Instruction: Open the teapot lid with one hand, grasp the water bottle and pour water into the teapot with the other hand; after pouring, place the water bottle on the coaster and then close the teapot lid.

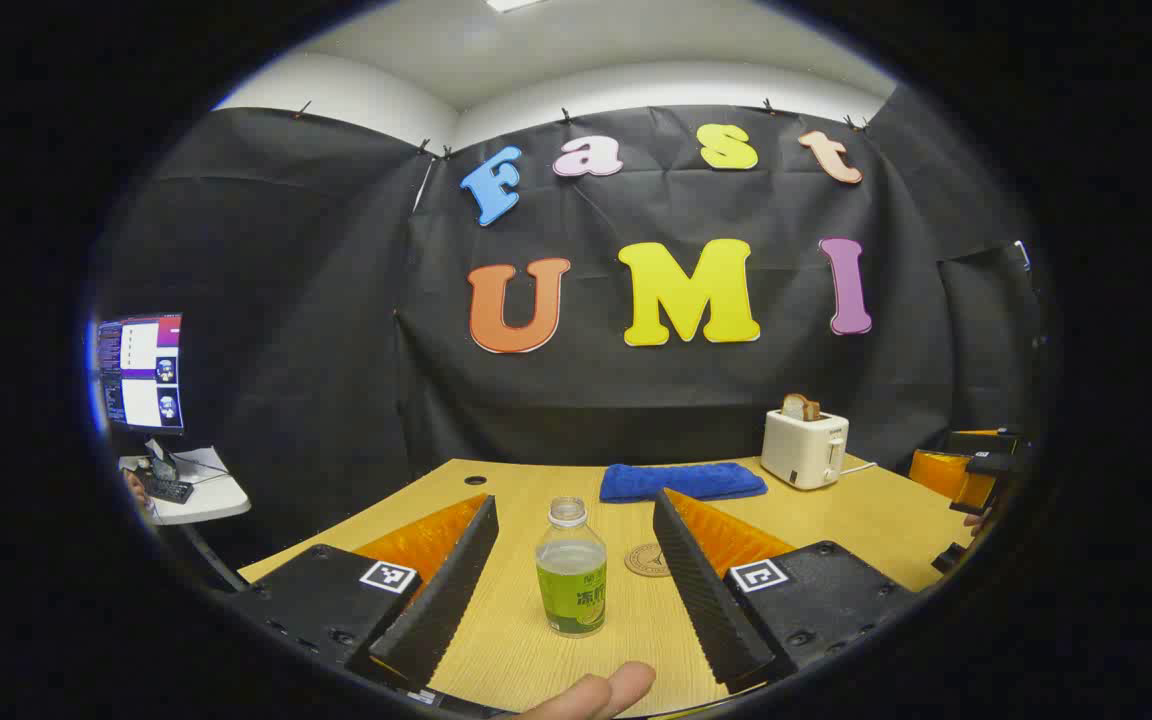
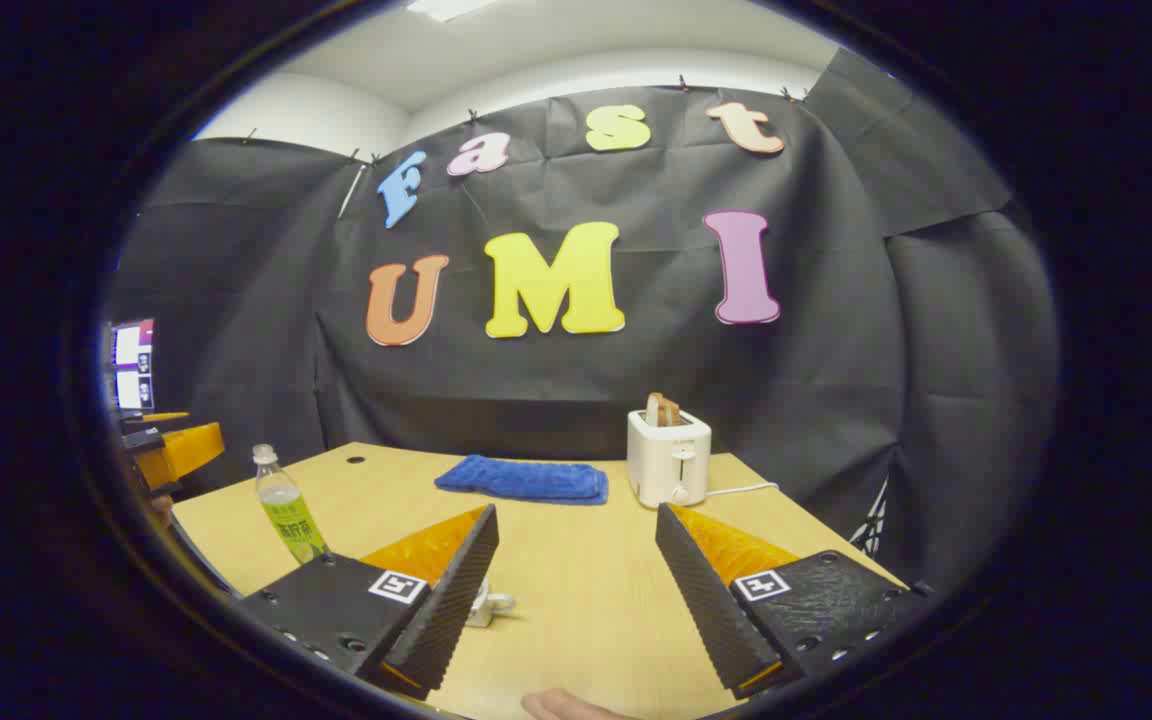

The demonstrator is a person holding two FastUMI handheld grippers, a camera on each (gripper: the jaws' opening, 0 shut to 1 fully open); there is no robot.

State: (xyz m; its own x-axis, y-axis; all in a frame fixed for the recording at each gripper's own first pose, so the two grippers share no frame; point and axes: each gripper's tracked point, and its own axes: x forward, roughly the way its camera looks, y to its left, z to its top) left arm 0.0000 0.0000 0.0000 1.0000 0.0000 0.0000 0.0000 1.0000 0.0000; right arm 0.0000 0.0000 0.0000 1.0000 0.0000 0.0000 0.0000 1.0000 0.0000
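Observation:
The water bottle (image 1: 571, 572), clear with a green label, stands upright on the wooden table (image 1: 866, 520) between the fingers of my left gripper (image 1: 573, 500). That gripper is open, with a gap on each side of the bottle. The round brown coaster (image 1: 644, 560) lies just behind the bottle to its right, partly hidden by a finger. In the right gripper view the bottle (image 2: 288, 510) stands at the far left. My right gripper (image 2: 576, 510) is open over bare table. A small pale object with a loop (image 2: 488, 603) peeks from behind its left finger; I cannot tell if it is the teapot.
A folded blue cloth (image 1: 681, 481) and a white toaster (image 1: 804, 448) with bread in it sit at the table's back. The right gripper (image 1: 976, 475) shows at the right edge. A monitor (image 1: 141, 372) stands on a side desk at left. A person's fingertip (image 1: 596, 692) shows at the bottom.

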